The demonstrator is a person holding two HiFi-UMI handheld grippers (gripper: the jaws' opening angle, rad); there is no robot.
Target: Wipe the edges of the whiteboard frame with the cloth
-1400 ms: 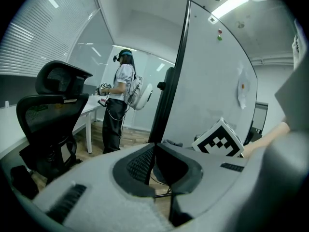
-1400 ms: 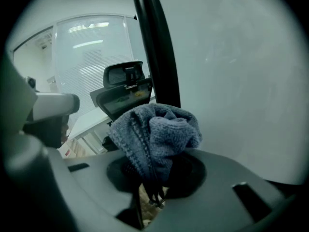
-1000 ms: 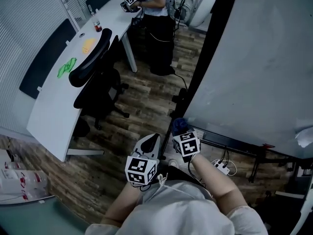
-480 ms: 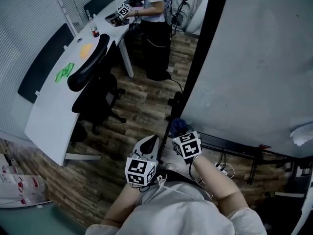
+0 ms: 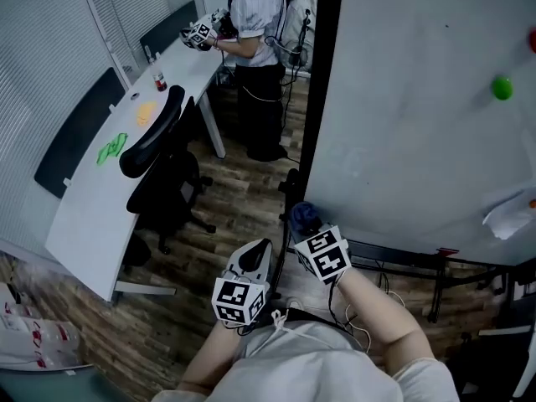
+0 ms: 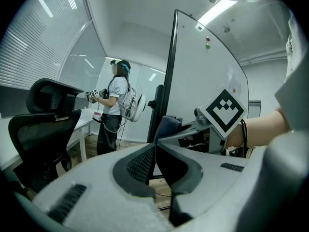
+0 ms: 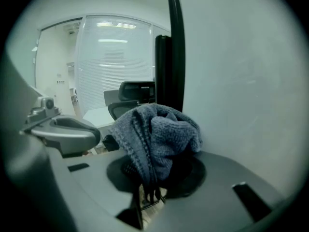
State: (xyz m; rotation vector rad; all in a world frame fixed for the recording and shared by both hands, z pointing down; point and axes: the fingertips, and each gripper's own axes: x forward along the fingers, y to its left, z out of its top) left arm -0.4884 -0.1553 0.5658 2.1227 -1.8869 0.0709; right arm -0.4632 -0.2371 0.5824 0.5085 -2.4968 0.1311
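Note:
A tall whiteboard [image 5: 419,99] with a black frame edge [image 5: 316,82] stands to my right. My right gripper [image 5: 306,224] is shut on a bunched grey-blue cloth [image 7: 157,134], held against the lower part of the frame's left edge [image 7: 175,42]; that cloth [image 5: 303,215] shows as a dark blue lump in the head view. My left gripper [image 5: 258,256] hangs a little lower and left of it, jaws closed together with nothing between them. In the left gripper view the cloth [image 6: 166,125] sits just beyond its tips [image 6: 153,146].
A black office chair [image 5: 163,153] and a long white desk [image 5: 100,191] stand to the left. A person [image 5: 255,40] stands at the desk's far end holding marked grippers. Cables and a power strip [image 5: 368,283] lie under the board's stand. A green magnet [image 5: 502,87] is on the board.
The head view has tilted up, showing more of the board and the person. Both grippers stay near the frame's lower left edge, the right one slightly higher.

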